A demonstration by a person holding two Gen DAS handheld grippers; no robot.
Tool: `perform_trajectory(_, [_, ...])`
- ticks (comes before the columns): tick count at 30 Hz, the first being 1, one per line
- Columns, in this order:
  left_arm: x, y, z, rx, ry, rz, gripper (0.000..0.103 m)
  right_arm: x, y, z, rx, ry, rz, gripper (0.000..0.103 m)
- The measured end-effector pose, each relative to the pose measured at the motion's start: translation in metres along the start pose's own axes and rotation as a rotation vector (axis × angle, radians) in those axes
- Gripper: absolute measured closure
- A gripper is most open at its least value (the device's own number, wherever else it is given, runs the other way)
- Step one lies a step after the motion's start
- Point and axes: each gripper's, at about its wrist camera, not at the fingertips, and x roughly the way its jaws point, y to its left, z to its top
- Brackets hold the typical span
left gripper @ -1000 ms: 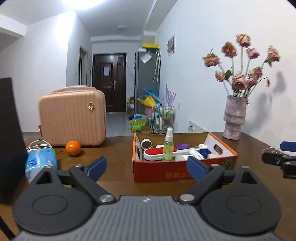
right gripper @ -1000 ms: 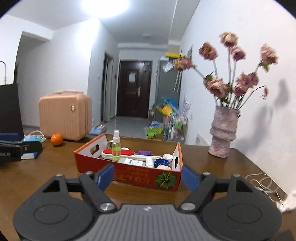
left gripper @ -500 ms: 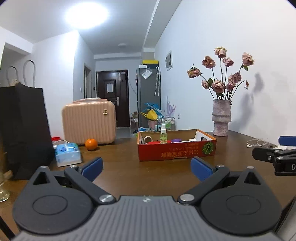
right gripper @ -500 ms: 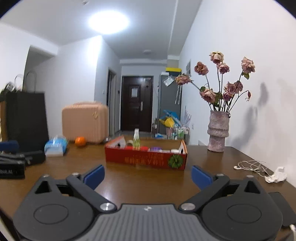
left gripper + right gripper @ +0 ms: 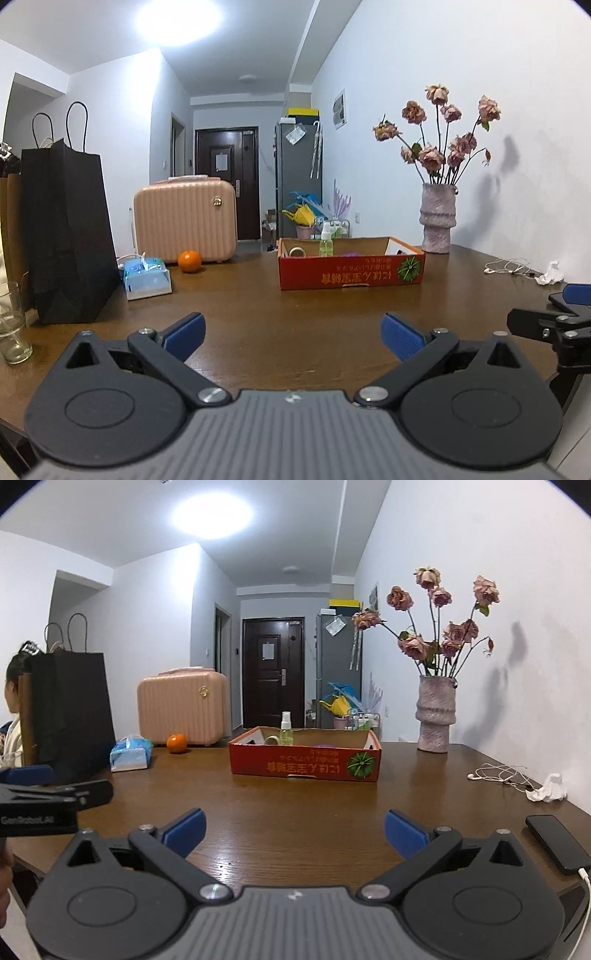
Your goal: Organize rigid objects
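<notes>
A red cardboard box (image 5: 351,275) (image 5: 303,764) stands far out on the brown table (image 5: 295,306). Inside it I see an upright green spray bottle (image 5: 326,242) (image 5: 285,731), a tape roll (image 5: 295,252) and something purple (image 5: 351,254); the box wall hides the rest. My left gripper (image 5: 291,330) hovers low over the near part of the table, open wide with nothing between its blue pads. Beside it my right gripper (image 5: 294,827) is also open and holds nothing. Each shows at the edge of the other's view: the right gripper (image 5: 546,325), the left gripper (image 5: 55,794).
On the left stand a black paper bag (image 5: 66,236), a glass (image 5: 13,332), a tissue pack (image 5: 146,277), an orange (image 5: 189,261) and a pink suitcase (image 5: 184,229). On the right are a vase of dried roses (image 5: 434,716), earphones (image 5: 498,771), crumpled paper (image 5: 550,788) and a phone (image 5: 557,843). A person (image 5: 13,709) sits at far left.
Both grippers have drawn back from the box, which now looks smaller and farther away. The right jaws have spread wider. More of the table and the black bag have come into view.
</notes>
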Motion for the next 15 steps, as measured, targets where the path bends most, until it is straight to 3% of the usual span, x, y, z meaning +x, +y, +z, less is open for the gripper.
perform_trajectory(15, [-0.0059,-0.0043,0.0080,0.015,-0.033,-0.002,0.000,0.0022,-0.0059,0.0014,0.017,-0.005,-0.021,0.000])
